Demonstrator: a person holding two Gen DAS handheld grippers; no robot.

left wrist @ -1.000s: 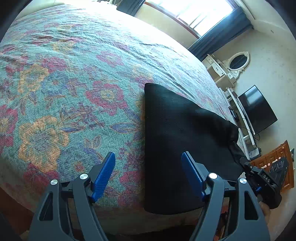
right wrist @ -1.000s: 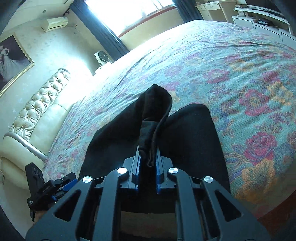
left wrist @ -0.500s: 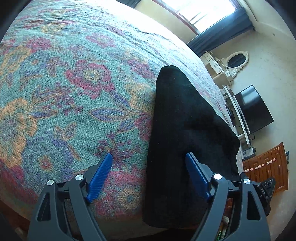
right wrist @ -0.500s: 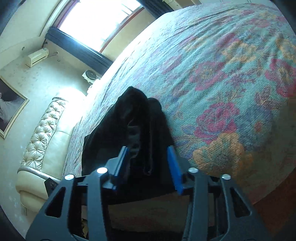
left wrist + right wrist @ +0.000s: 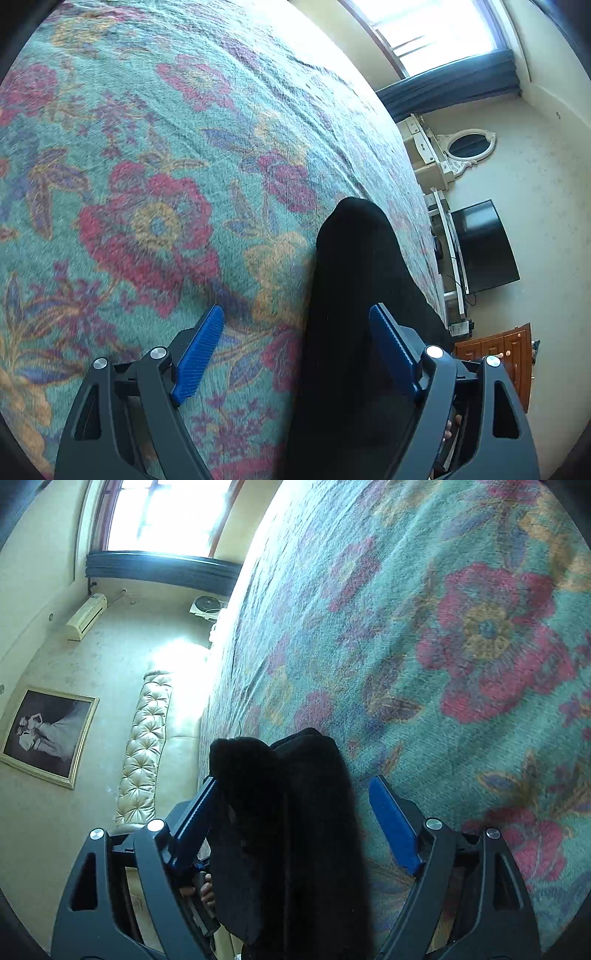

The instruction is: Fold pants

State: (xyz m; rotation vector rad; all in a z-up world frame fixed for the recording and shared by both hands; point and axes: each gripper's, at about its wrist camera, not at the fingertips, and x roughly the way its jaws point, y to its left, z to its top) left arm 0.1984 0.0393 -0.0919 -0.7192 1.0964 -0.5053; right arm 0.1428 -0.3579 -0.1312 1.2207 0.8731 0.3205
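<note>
The black pants lie folded on the floral bedspread, near its front edge. My left gripper is open low over the bed. The pants' left edge runs between its blue pads, which do not press the cloth. In the right wrist view the pants form a bunched dark ridge between the jaws of my right gripper. Those jaws are opening. The left pad is against the cloth, and the right pad stands clear of it over the bedspread.
Beyond the bed's right side are a dark TV, a wooden cabinet and an oval mirror. On the other side are a tufted cream sofa, a framed picture and an air conditioner.
My right gripper went from shut on the bunched pants to wide apart, letting the cloth go, and dropped and rolled. My left gripper stayed open and moved lower and closer along the pants' edge.
</note>
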